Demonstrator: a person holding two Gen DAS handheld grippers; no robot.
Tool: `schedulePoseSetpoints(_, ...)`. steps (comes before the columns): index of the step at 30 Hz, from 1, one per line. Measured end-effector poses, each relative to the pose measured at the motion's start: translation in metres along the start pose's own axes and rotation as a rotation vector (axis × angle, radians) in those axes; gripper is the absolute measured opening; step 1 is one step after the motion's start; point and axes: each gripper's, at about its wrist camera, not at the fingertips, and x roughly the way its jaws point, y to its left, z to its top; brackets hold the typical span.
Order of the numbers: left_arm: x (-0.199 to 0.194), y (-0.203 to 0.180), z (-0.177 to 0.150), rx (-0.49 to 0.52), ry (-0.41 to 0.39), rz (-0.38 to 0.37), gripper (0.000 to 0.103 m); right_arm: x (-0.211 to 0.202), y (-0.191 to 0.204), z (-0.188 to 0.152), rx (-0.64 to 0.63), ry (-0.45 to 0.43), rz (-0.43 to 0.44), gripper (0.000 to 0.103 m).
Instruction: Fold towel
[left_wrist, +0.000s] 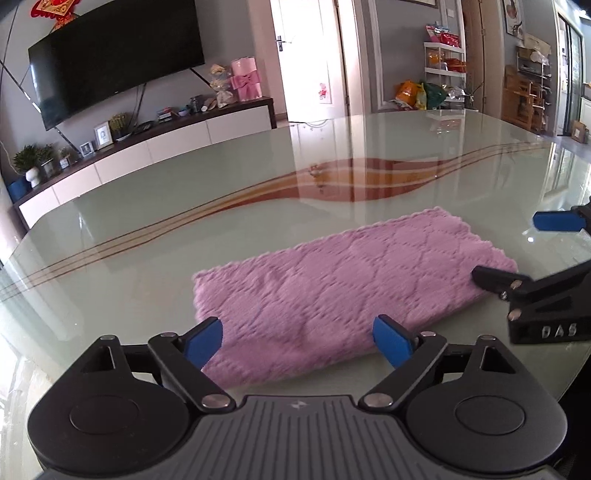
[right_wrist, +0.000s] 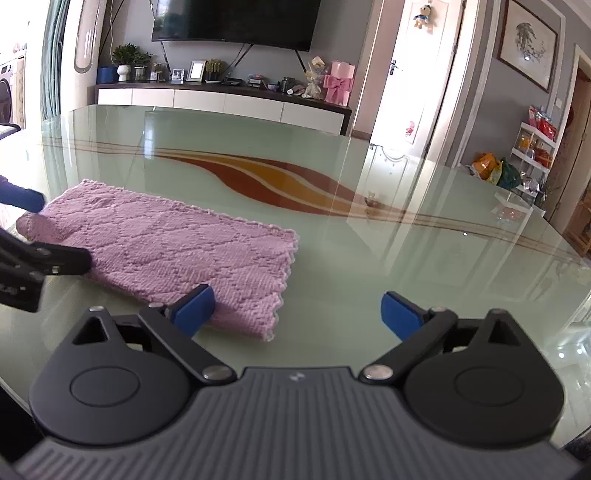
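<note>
A pink quilted towel (left_wrist: 332, 291) lies folded into a long rectangle on the glass table (left_wrist: 184, 229). My left gripper (left_wrist: 297, 341) is open, its blue pads on either side of the towel's near edge, holding nothing. The right gripper shows at the right edge of the left wrist view (left_wrist: 517, 251), open by the towel's right end. In the right wrist view the towel (right_wrist: 177, 247) lies to the left, and my right gripper (right_wrist: 297, 314) is open and empty at its near right corner. The left gripper (right_wrist: 33, 229) shows at the towel's left end.
The table has a pale green glass top with a red and orange wave pattern (right_wrist: 280, 181). A TV cabinet (left_wrist: 147, 147) and TV (left_wrist: 110, 55) stand beyond the far edge. Shelves with goods (left_wrist: 443, 62) stand at the back right.
</note>
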Motion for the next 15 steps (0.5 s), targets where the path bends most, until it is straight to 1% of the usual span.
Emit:
schedulePoseSetpoints(4, -0.007, 0.017, -0.009, -0.029, 0.012, 0.035, 0.095, -0.001, -0.001, 0.000, 0.003, 0.000, 0.002, 0.100)
schedulePoseSetpoints(7, -0.009, 0.030, -0.014, -0.056, 0.017, 0.075, 0.095, -0.001, -0.002, -0.001, 0.004, 0.001, 0.004, 0.100)
schedulePoseSetpoints(10, -0.011, 0.047, -0.017, -0.105, 0.034, 0.109, 0.094, -0.002, -0.003, -0.001, 0.007, 0.003, 0.008, 0.100)
schedulePoseSetpoints(13, -0.018, 0.056, -0.016, -0.122, 0.043, 0.120, 0.091, -0.003, -0.001, -0.001, 0.006, 0.003, 0.005, 0.100)
schedulePoseSetpoints(15, -0.025, 0.054, -0.010, -0.127, 0.022, 0.100, 0.090, -0.003, 0.001, -0.001, 0.005, 0.003, 0.003, 0.100)
